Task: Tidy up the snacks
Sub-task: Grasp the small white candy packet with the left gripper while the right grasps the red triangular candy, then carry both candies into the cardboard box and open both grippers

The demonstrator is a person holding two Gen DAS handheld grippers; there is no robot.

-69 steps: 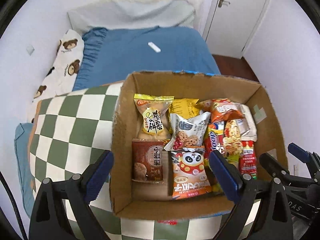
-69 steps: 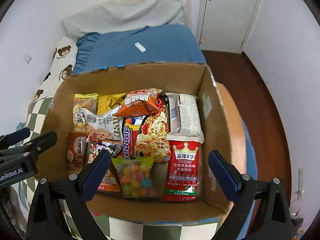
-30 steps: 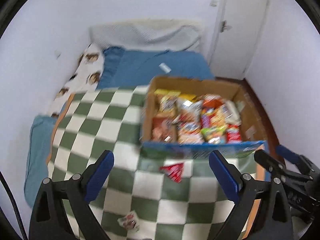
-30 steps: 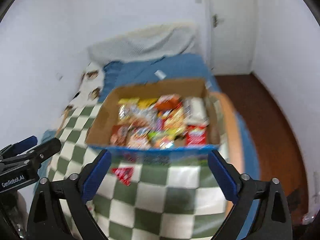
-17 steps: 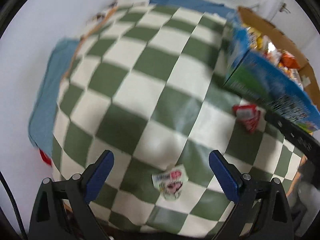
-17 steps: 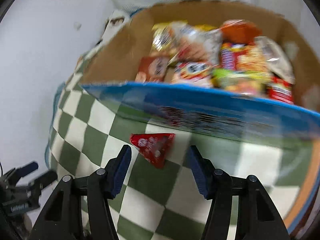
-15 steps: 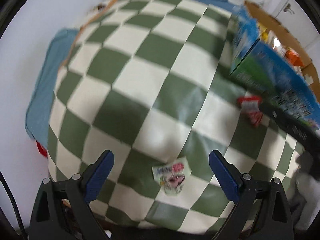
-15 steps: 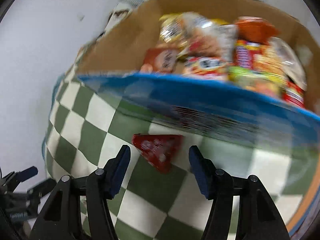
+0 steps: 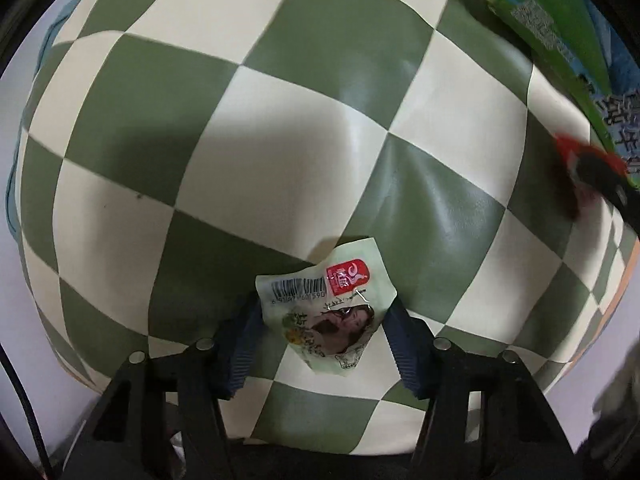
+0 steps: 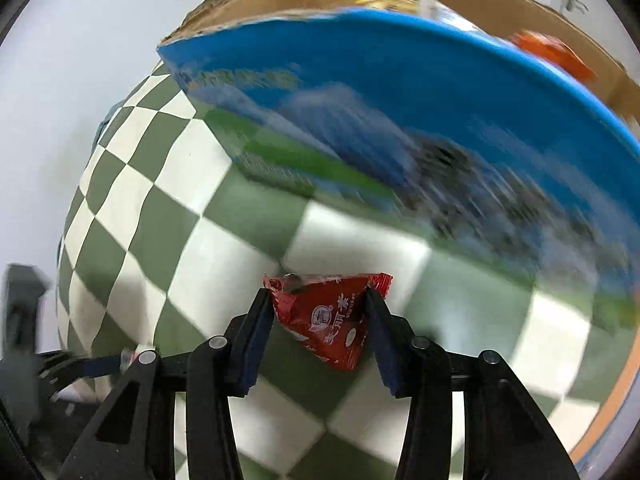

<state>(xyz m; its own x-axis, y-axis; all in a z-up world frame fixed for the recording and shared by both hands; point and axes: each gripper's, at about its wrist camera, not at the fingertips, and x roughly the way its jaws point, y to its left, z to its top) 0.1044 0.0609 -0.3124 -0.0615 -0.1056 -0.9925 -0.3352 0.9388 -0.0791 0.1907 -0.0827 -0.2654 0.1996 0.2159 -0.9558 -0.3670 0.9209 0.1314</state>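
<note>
1. Between the blue-padded fingers of the left gripper (image 9: 320,336), a pale green snack packet (image 9: 326,312) with a red logo and a barcode lies crumpled on the green-and-white checked cover (image 9: 248,128); the jaws are closing, and both pads sit against the packet's edges.

2. Pointing almost straight down at the cover, the left gripper has the packet's printed end tucked between its fingers, while the barcode end sticks out ahead of the fingertips.

3. Over at the right gripper (image 10: 320,320), the jaws are drawn in narrow and clamped on a red triangular snack packet (image 10: 328,320), whose sealed top edge pokes out just beyond the fingertips.

4. Ahead of the right gripper, close behind the red packet, stands a cardboard box (image 10: 360,92) with a blue and green printed front wall, blurred in this view; a few snacks, one of them orange, peek over its rim.

5. Far to the right of the left gripper, the same box (image 9: 560,20) shows as a strip of green and blue print at the edge of the cover, with the red packet (image 9: 568,168) and a dark finger of the right gripper (image 9: 600,176) a blur just below it.

6. Low to the left of the right gripper, the left gripper (image 10: 100,364) is a dark shape at the edge of the cover, well apart from the red packet.
</note>
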